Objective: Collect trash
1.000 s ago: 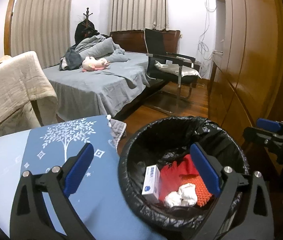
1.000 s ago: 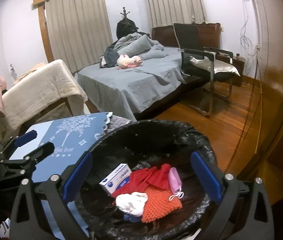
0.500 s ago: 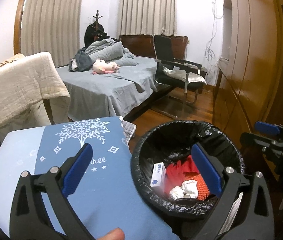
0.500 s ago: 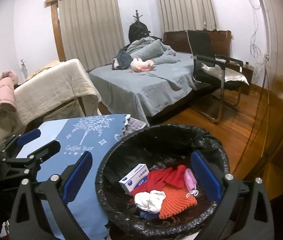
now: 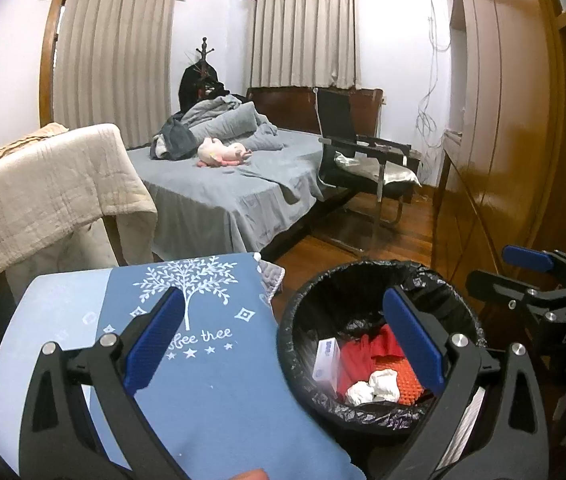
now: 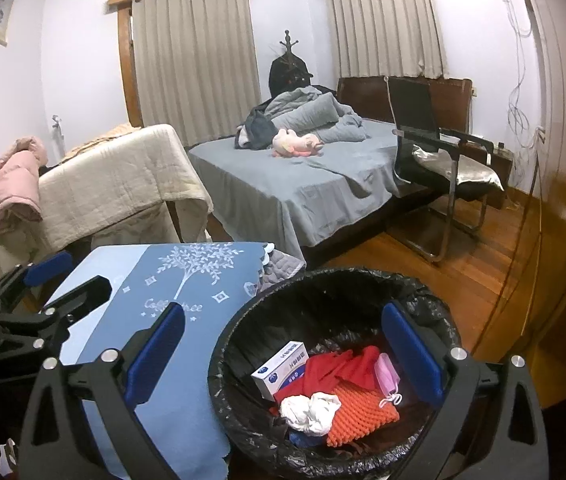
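Note:
A bin with a black liner [image 5: 323, 292] [image 6: 323, 284] stands on the wood floor beside a table. Inside lie a white and blue box [image 5: 326, 360] [image 6: 283, 368], red cloth [image 6: 339, 368], crumpled white paper [image 5: 375, 386] [image 6: 309, 408], an orange mesh piece [image 6: 361, 414] and a pink mask [image 6: 387, 374]. My left gripper [image 5: 283, 336] is open and empty, above the table edge and the bin. My right gripper [image 6: 283, 346] is open and empty, above the bin. Each gripper shows in the other's view, the right one [image 5: 543, 276] and the left one [image 6: 51, 280].
The table carries a blue cloth with a white tree print [image 5: 187, 344] [image 6: 187, 276]. Behind it stand a bed with grey sheets [image 5: 223, 192], a chair draped in a beige blanket [image 5: 43, 184], a black chair [image 5: 363, 160] and a wooden wardrobe [image 5: 503, 120] at right.
Both grippers have pulled back and up from the bin, which now looks smaller and lower in both views. More of the room shows. Both stay open and empty.

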A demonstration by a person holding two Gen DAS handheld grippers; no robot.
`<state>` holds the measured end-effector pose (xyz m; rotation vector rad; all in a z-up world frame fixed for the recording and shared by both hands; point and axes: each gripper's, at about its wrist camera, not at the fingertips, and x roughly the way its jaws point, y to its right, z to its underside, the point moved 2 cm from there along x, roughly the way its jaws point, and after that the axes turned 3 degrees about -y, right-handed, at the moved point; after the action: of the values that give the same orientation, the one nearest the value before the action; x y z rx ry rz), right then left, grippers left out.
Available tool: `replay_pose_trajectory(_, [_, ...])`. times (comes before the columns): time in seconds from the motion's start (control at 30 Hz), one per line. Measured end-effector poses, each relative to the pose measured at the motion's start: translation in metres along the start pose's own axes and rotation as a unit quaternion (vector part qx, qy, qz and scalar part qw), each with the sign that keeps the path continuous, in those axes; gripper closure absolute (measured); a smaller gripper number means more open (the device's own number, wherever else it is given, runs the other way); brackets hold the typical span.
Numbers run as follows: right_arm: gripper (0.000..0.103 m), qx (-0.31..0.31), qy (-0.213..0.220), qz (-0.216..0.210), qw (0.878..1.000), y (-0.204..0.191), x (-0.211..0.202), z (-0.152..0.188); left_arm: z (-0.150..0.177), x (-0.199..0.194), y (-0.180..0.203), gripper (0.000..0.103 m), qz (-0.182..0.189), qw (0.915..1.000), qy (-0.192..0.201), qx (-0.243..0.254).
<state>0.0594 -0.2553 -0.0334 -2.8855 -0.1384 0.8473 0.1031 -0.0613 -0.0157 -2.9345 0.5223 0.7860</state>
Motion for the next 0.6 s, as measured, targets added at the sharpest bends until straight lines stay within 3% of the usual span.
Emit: replay_pose_trajectory(0.6, [0.006, -0.009, 0.013, 0.002, 1.0, -0.009, -0.007, -0.003, -0.005, -0.013, -0.005, 0.006, -0.01, 0.9998, 0.018, -0.008])
